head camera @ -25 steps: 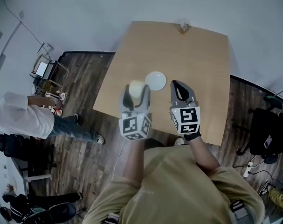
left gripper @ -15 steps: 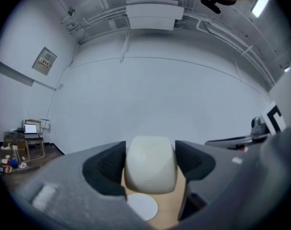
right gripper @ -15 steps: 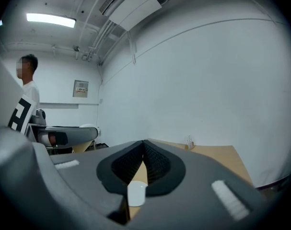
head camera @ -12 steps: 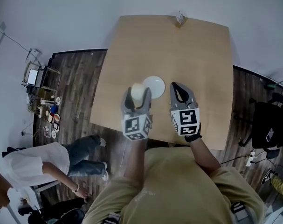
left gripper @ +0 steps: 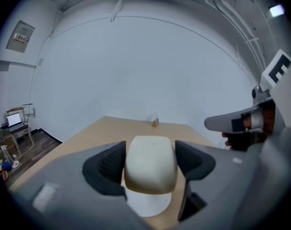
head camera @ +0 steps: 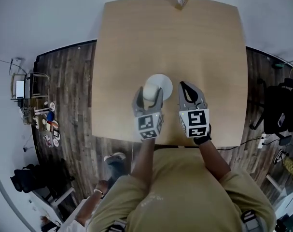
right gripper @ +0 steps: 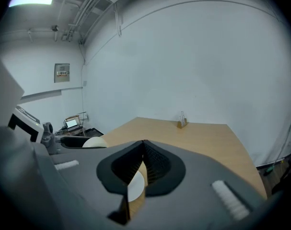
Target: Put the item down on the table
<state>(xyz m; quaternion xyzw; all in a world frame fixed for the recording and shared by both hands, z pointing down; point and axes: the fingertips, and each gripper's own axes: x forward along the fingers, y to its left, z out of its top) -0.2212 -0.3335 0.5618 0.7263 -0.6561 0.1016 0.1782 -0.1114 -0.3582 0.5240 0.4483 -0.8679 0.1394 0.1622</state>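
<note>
Cream cup (left gripper: 150, 163) being pinched by the left gripper (head camera: 148, 97) at the middle of the head view.

The left gripper's jaws are pressing on the cup's two sides, holding it over a white plate (head camera: 162, 82) that is lying on the wooden table (head camera: 209, 42); whether cup and plate are touching is not showing. The right gripper (right gripper: 144, 150) is hovering just right of it, jaws pressed together with nothing between them.

A cream item (head camera: 150, 92) hides part of the white plate (head camera: 166, 83); the far object (head camera: 180, 0) is unreadably small.
</note>
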